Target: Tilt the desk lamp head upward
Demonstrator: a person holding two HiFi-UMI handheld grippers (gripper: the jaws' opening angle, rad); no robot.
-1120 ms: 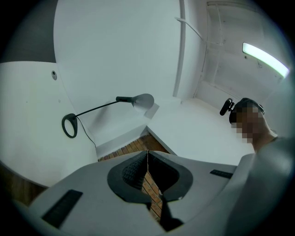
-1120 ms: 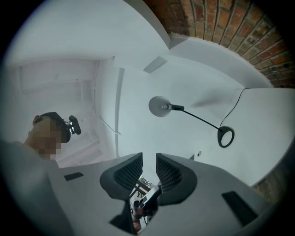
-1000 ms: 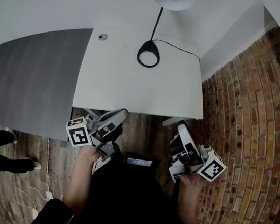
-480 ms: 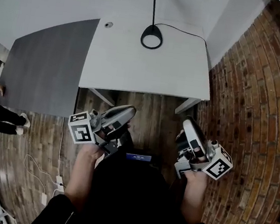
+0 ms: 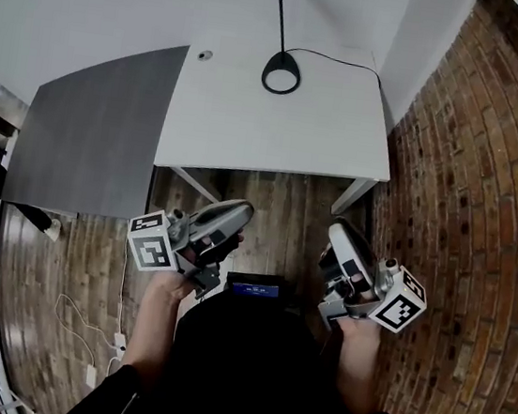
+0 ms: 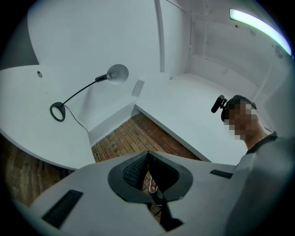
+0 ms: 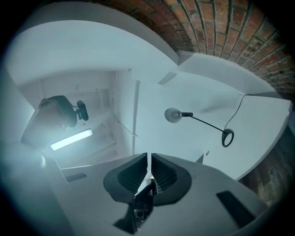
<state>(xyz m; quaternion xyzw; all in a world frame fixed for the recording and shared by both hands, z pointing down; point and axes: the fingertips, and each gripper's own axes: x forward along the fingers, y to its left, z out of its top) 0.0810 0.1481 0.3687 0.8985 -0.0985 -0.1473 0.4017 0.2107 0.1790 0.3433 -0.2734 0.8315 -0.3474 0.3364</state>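
We hold both tongs low in front of us, over the wood-plank floor (image 5: 267, 214) and short of the desk, and neither touches anything. The left tongs (image 5: 242, 211) have their jaws brought together: in the left gripper view (image 6: 147, 155) the two dark ribbed pads (image 6: 133, 171) meet at the tip, with nothing caught between them. The right tongs (image 5: 336, 228) have just been closing. In the right gripper view (image 7: 148, 157) only a thin bright slit is left between the ribbed pads (image 7: 163, 175), and no object sits in it. Each pair has a smooth grey plastic shell and carries a white cube (image 5: 150, 246) printed with black square markers.

The lamp (image 5: 281, 72) stands near the far edge of the white desk (image 5: 278, 133), well apart from both tongs. Its base is a flat black ring lying on the smooth matt top, and a thin black stem rises from it. The rounded pale head (image 6: 118, 73) is seen whole from the left tongs, but from above it is cut off by the top edge. A black cord (image 5: 340, 60) trails from the base toward the rough red brick wall (image 5: 475, 182). A dull grey slab (image 5: 99, 128) adjoins the desk on the left.
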